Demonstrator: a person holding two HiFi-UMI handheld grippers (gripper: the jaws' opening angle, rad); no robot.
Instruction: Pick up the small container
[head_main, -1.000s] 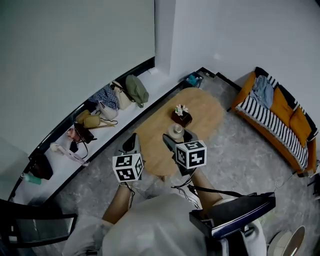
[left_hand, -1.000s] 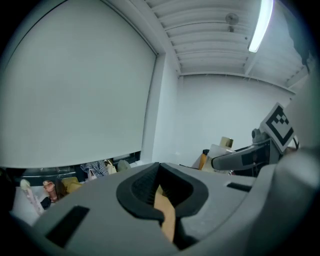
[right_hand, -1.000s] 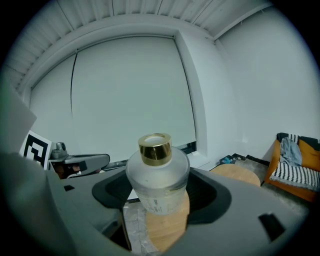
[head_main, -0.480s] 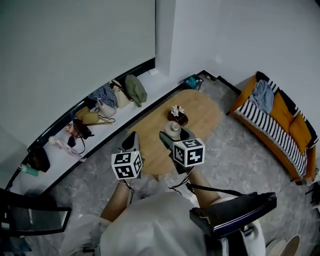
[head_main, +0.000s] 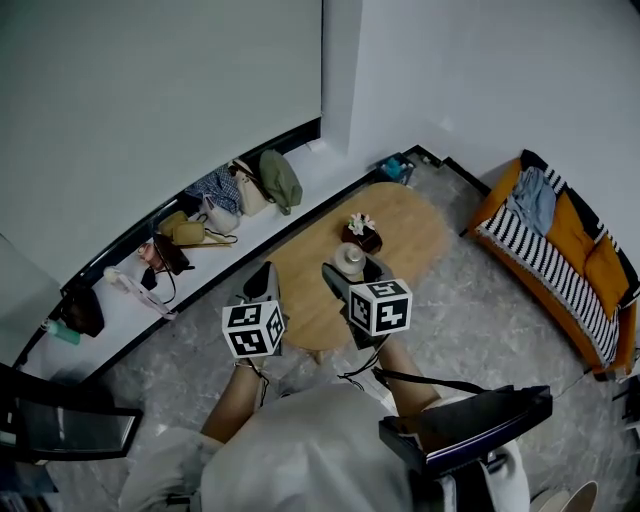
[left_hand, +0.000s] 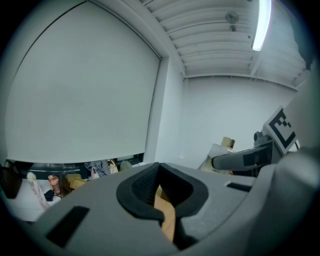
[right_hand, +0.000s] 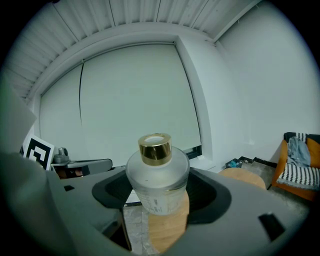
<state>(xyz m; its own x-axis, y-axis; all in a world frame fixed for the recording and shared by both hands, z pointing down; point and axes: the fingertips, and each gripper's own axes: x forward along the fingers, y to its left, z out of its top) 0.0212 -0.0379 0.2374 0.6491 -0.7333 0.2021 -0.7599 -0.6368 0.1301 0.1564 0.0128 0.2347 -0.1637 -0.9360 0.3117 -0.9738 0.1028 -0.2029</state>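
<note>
The small container (right_hand: 157, 180) is a frosted glass bottle with a gold cap. It stands upright between the jaws of my right gripper (right_hand: 159, 202), which is shut on it. In the head view the bottle (head_main: 350, 261) is over the near part of the oval wooden table (head_main: 410, 225), at the tip of the right gripper (head_main: 349, 272). My left gripper (head_main: 264, 288) hovers over the table's left edge, a short way left of the bottle. Its jaws (left_hand: 162, 202) are shut with nothing between them. From the left gripper view the bottle (left_hand: 220, 151) shows at right.
A dark box with white flowers (head_main: 362, 232) stands on the table just beyond the bottle. Several bags (head_main: 235, 192) lie on the white ledge along the window wall. An orange sofa with a striped throw (head_main: 560, 250) is at right. A teal thing (head_main: 392, 166) lies at the far corner.
The head view has shifted slightly. The grippers and the held bottle stay in nearly the same place over the table.
</note>
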